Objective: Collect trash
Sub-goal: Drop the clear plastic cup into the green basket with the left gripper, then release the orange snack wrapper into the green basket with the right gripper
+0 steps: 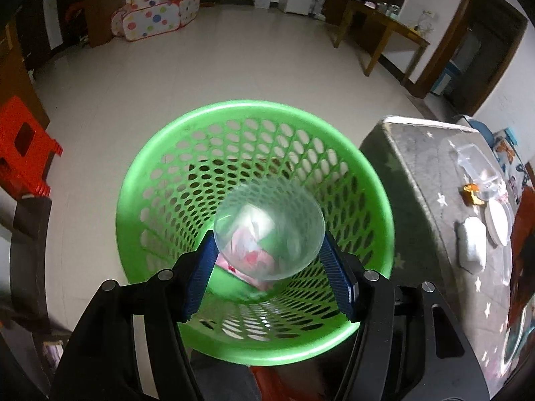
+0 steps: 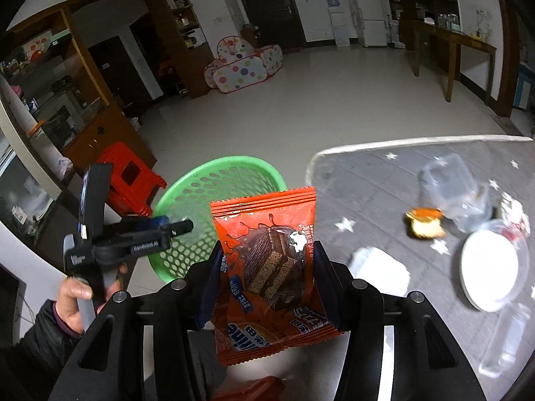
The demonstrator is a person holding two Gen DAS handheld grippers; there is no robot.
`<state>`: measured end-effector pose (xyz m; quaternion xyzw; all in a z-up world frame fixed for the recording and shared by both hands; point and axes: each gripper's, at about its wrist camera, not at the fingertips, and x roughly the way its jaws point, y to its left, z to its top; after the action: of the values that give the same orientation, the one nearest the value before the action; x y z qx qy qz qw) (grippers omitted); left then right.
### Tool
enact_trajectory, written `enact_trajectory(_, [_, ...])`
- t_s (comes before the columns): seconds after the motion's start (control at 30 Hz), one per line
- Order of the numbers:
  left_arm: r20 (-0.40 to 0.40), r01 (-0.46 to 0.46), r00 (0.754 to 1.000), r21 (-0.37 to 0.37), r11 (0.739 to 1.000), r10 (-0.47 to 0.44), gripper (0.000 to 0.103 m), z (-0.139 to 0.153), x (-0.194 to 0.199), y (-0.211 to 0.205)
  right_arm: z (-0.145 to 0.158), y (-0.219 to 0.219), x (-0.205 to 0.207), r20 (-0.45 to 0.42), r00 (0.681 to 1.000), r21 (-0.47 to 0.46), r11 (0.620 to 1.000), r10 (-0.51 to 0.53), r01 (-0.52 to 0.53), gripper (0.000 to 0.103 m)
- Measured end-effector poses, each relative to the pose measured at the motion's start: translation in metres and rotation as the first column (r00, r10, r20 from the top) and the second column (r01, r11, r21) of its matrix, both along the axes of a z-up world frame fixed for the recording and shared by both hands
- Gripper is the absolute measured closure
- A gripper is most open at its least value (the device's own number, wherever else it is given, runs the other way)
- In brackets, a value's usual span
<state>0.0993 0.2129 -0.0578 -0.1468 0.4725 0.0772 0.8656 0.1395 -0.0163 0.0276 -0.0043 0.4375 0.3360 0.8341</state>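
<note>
two grippers over a pale tiled floor beside a grey star-print table (image 2: pixel 384 180). left gripper (image 1: pixel 269 260) pinches a clear round plastic lid (image 1: pixel 269 230) between ribbed blue pads, directly above a green perforated basket (image 1: pixel 160 180) with a pink wrapper (image 1: pixel 249 257) at its bottom. right gripper (image 2: pixel 267 267) clamps a glossy orange snack wrapper (image 2: pixel 267 267), upright, near the basket. on the table: clear tub (image 2: pixel 451 183), cake scrap (image 2: pixel 424 224), white plate (image 2: pixel 490 274), crumpled tissue (image 2: pixel 379 269). red stool (image 2: pixel 130 180) stands behind the basket.
</note>
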Motion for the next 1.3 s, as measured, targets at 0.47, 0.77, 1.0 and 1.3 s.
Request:
enact_trajectory(0.47, [0.011,-0.066,0.998,-0.021,0.998,0.067,0.032,-0.001,-0.026,0.032,-0.014,0.075,0.029,-0.028,0.998,0.031,0.998,0.062,-0.061,0.053])
enact_trajectory(0.77, [0.022,-0.1,0.995,-0.032,0.994,0.101,0.031,0.001,-0.04,0.044,-0.034,0.107,0.042,-0.071,0.995,0.04,0.997,0.064,-0.061,0.049])
enact_trajectory(1.0, [0.023,-0.115,0.993,-0.046,0.992,0.116,0.029,-0.001,-0.045,0.049,-0.038,0.125,0.044,-0.084,0.994,0.066,0.996,0.068,-0.063,0.029])
enact_trajectory(1.3, [0.021,-0.121,0.992,-0.051,0.991,0.122,0.028,0.0,-0.046,0.049,-0.039,0.114,0.041,-0.092,0.994,0.068,0.996,0.056,-0.05,0.027])
